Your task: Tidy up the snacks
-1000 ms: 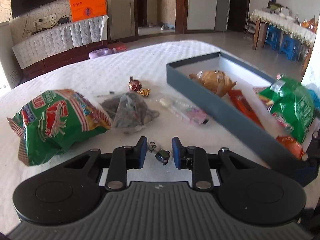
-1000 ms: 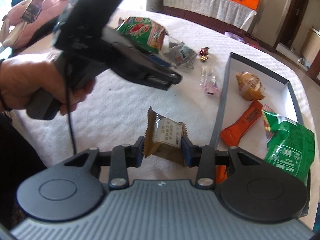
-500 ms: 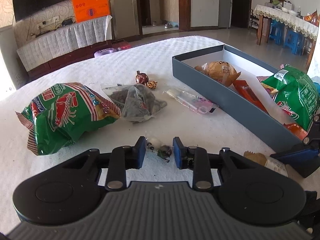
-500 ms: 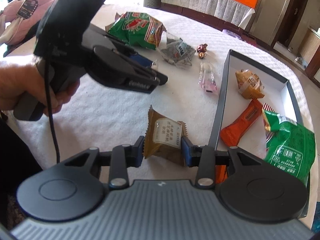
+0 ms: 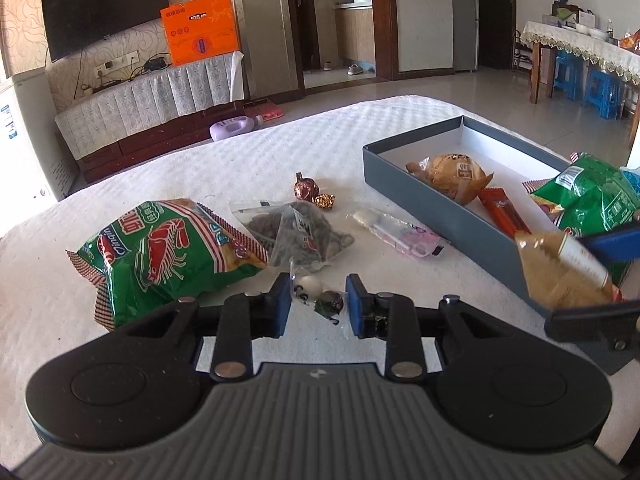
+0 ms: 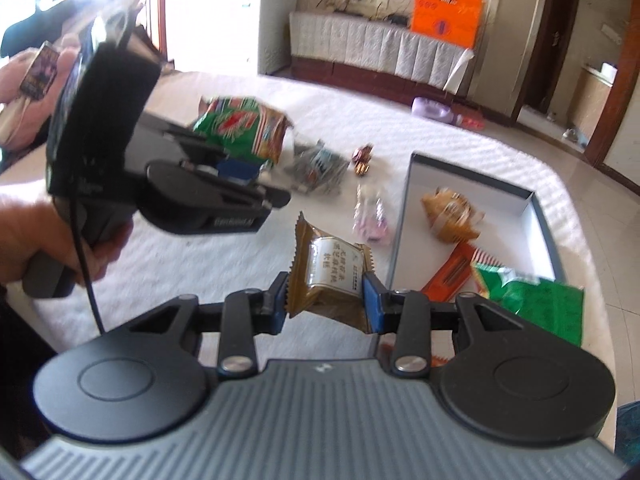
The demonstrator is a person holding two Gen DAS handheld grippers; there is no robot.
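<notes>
Right claw point(image 6: 325, 299) clamping brown snack packet point(image 6: 330, 276), grey box point(image 6: 402, 216) beside it

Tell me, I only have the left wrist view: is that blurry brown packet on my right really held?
Observer: Yes. The right wrist view shows both pads of the right hand-held gripper pressed on the brown packet, which stands upright between them.
Operator: Is it inside the box?
Observer: Seemingly not. There it shows left of the box wall, with white cloth behind it.
Operator: What carries my camera?
Observer: A hand grips the handle of the left hand-held gripper, and a black cable hangs from it.
</notes>
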